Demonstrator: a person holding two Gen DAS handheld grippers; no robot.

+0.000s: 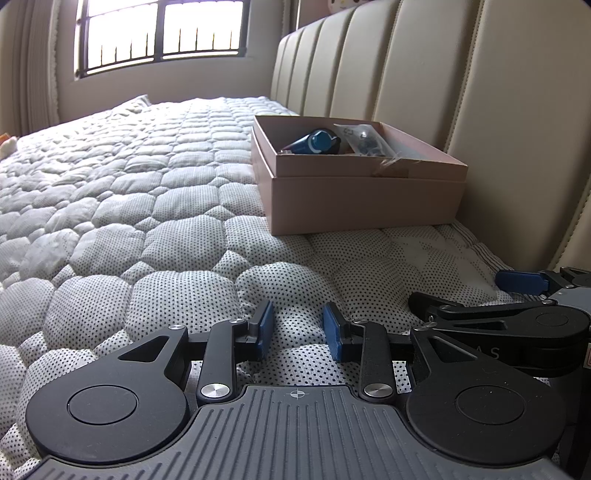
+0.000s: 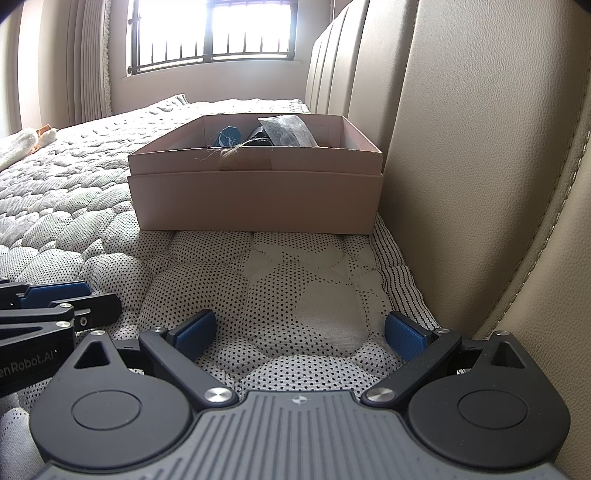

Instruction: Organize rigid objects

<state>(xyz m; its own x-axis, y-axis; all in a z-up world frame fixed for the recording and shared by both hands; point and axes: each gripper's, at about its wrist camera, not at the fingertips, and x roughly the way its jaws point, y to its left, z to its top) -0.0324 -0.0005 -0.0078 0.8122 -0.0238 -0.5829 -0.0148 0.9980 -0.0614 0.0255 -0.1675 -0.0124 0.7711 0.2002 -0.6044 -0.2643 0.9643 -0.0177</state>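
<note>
The left hand-held gripper [image 1: 298, 330] sits low at the bottom of its own frame, its blue pads a moderate gap apart with nothing between them, released over the quilted mattress [image 1: 110, 206]. The right hand-held gripper [image 2: 299, 332] fills the bottom of its own frame with its pads spread wide, also released and empty. Each shows in the other's view: the right one at the lower right edge of the left frame, the left one at the lower left edge of the right frame, so they lie just beside each other on the bed.

A pink cardboard box [image 1: 362, 199] stands open on the mattress in the centre right of the left frame, close against the cream padded headboard [image 1: 498, 110]. Inside it lie a blue rigid object [image 1: 317, 142], a clear plastic bag [image 1: 364, 140] of small dark parts, and some loose twine [image 2: 225, 151] near the front wall. A barred window [image 1: 159, 33] glows at the upper left.
</note>
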